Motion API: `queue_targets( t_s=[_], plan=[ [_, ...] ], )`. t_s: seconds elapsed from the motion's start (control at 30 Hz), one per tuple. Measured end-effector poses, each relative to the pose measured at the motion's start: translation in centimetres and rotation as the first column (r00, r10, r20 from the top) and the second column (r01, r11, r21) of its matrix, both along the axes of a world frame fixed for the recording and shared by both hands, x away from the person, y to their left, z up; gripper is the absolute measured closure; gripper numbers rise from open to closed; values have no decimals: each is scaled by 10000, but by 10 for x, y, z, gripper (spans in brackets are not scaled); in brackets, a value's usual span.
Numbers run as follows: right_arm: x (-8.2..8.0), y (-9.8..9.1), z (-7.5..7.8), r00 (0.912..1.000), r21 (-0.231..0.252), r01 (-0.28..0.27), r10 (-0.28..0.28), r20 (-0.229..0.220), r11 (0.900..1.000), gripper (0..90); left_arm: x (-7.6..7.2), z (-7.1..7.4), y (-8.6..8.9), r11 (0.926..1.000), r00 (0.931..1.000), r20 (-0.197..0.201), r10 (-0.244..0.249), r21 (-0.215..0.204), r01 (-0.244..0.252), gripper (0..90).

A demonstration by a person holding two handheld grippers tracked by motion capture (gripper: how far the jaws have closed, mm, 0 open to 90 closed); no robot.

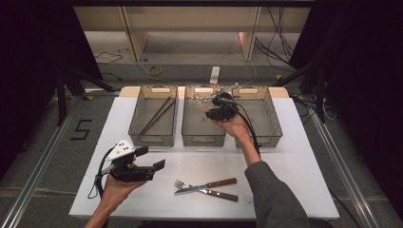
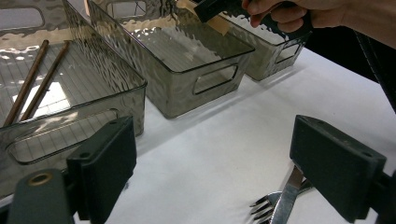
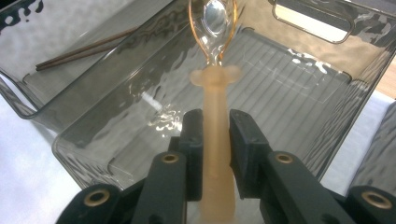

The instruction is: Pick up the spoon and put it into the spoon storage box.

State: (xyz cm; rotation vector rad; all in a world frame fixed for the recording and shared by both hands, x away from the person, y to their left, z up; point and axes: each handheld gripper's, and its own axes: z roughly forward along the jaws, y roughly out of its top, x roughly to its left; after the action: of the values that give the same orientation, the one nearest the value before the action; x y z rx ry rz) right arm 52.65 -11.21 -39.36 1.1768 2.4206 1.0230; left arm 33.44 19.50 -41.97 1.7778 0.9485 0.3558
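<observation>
Now R gripper [image 3: 215, 140] clamps spoon [image 3: 215, 84] handle over mid bin [image 3: 299, 88]; L gripper [image 2: 210, 172] jaws wide, empty.

Your clear glass-bowled spoon with the pale peach plastic handle [image 3: 215, 154] hangs bowl-forward over the middle smoky-grey translucent plastic bin [image 3: 299, 100], handle clamped between the jaws, bowl near the bin's far wall.

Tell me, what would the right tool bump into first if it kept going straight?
Probably the floor of the middle bin: the right tool, shut on a spoon, points down into it, though depth is unclear.
</observation>
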Motion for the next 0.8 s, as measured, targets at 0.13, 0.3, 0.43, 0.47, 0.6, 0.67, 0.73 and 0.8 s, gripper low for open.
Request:
queue_targets(
  t_s=[0.13,0.3,0.43,0.47,0.6,0.67,0.73,0.8],
  plan=[
    [1,2,-2,10000,15,41,-41,-59,10000,766,0,0,-1,10000,10000,20,1,1,-1,141],
    [1,3,-5,9999,-40,25,-26,-146,10000,765,0,0,0,10000,10000,15,-2,1,2,141],
    [2,4,-8,9996,-51,40,-41,-267,10000,764,0,0,0,10000,10000,21,-10,18,10,141],
    [2,4,-9,9995,-70,60,-62,-315,10000,763,0,0,0,10000,10000,24,-11,23,11,141],
    [3,6,-11,9984,-26,144,-145,-545,9999,691,0,0,-1,10000,10000,0,-3,29,3,141],
    [4,5,-12,9969,102,79,-71,-778,9999,601,0,0,0,10000,10000,-8,5,31,-5,141],
    [3,5,-10,9974,178,-18,31,-726,9998,575,0,0,0,10000,10000,-8,-10,36,10,141],
    [1,4,-7,9980,280,-204,220,-600,9994,530,0,0,0,10000,10000,-7,2,17,-2,141]
  ],
)
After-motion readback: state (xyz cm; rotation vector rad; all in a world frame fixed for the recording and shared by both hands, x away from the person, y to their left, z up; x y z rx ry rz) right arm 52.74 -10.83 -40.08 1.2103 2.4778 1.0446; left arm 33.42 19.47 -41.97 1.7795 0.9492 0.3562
